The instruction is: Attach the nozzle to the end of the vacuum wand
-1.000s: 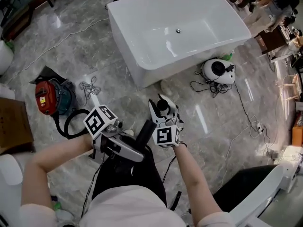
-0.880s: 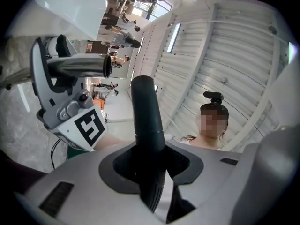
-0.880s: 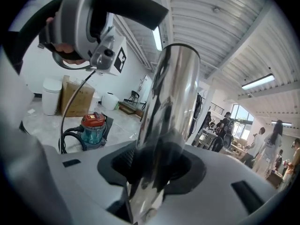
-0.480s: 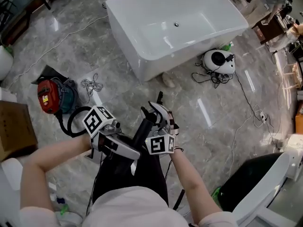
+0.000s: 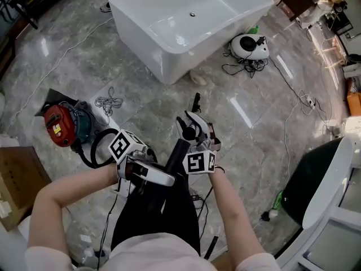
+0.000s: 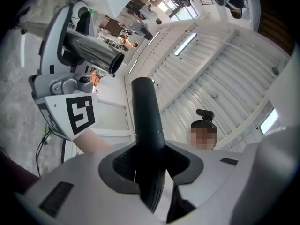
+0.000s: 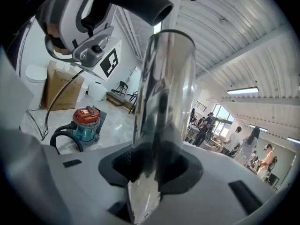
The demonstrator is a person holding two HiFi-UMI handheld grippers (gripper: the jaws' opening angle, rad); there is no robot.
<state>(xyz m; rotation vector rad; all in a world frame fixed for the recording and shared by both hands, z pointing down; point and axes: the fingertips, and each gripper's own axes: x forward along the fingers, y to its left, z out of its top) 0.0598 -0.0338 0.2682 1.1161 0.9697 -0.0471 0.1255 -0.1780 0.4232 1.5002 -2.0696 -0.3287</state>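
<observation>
Looking for the nozzle's [image 6: 146, 121] lower end, we could not find it: it ran down between the left gripper's [image 6: 150, 165] jaws and out of sight, and in the head view it was hard to pick out against the person's dark clothes. The wand's [image 7: 164, 93] foot was likewise cut off below the right gripper [image 7: 157, 170]. The nozzle's tip stood just beside the wand's open mouth, not yet in it.

The nozzle was a matt black plastic tube, round and slightly tapered. The wand was a polished metal tube, mirror-bright, with a round open end.

Both grippers were clamped on their loads, the left on the nozzle and the right on the wand, with pads pressing from either side. We saw both tubes held up in front of the person, above a glossy grey marble floor [image 5: 141, 95].

Farther off stood a red vacuum [image 5: 62, 124] with a looped black hose [image 5: 90, 156], and beyond them a smooth white tub [image 5: 163, 61].
</observation>
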